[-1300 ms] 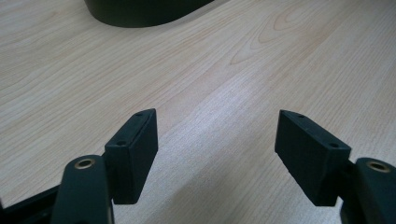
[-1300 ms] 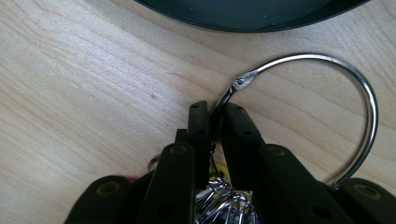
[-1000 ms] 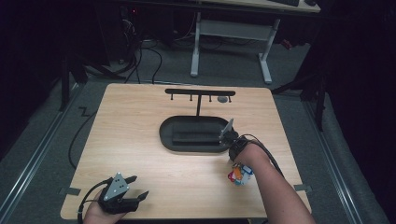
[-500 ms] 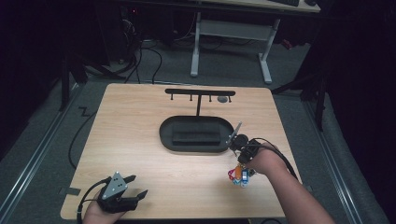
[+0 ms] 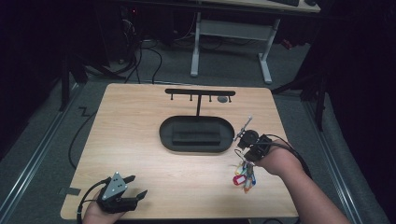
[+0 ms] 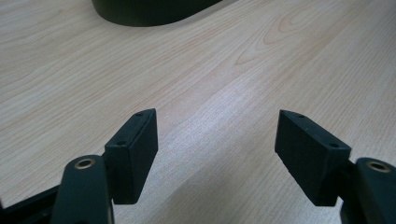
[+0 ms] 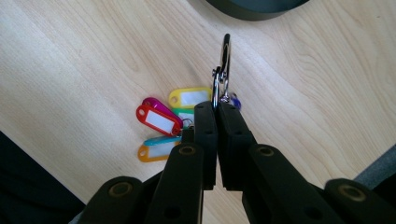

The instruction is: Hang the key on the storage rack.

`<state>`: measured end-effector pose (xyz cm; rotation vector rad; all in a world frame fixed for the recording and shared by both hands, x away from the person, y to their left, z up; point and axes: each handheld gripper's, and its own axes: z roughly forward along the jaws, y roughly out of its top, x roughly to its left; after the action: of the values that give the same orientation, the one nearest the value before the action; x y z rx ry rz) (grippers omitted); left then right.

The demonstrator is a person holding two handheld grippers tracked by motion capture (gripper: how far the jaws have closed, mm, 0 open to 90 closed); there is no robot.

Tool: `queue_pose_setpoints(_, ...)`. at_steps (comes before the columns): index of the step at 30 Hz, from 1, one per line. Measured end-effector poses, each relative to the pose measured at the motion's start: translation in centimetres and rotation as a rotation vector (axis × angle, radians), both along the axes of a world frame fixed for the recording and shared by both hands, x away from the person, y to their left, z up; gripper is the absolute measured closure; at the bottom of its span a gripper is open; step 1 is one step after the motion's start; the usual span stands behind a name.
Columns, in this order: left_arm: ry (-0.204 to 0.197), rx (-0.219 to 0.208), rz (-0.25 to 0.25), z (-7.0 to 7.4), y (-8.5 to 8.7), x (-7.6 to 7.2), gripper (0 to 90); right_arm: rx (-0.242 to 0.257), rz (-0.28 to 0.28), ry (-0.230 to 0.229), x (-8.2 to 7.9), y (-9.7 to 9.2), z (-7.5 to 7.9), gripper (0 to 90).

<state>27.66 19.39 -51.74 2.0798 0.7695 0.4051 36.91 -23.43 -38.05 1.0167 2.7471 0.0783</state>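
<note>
My right gripper [image 7: 216,108] is shut on a metal key ring [image 7: 225,56] whose loop sticks out past the jaw tips. A bunch of coloured key tags [image 7: 159,122] dangles from the ring over the wood; whether they still touch it I cannot tell. In the high view the right gripper [image 5: 243,139] is just right of the black oval tray [image 5: 163,133], with the tags [image 5: 243,177] below it. My left gripper [image 5: 137,185] rests at the front left of the table. Its jaws are open with nothing between them, low over bare wood [image 6: 215,135].
A black T-shaped hook rack [image 5: 200,92] stands behind the tray, with a small dark disc [image 5: 223,99] under its right end. The tray's edge [image 6: 149,9] lies ahead of the left gripper. The table's right edge [image 5: 285,154] is close to the right hand.
The right hand has risen and drifted right, away from the tray, carrying the key ring; the tags trail beneath it. The left gripper has stayed put.
</note>
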Motion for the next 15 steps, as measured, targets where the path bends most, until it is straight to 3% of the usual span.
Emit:
queue_pose_setpoints(9,-0.004,0.008,-0.005,-0.1,0.0,0.0,30.6,0.006,0.013,0.003,-0.5,0.2,2.2,88.3)
queue_pose_setpoints(15,0.006,0.011,-0.006,-0.3,0.0,0.1,30.4,0.063,0.003,0.047,-0.3,0.1,3.9,88.3)
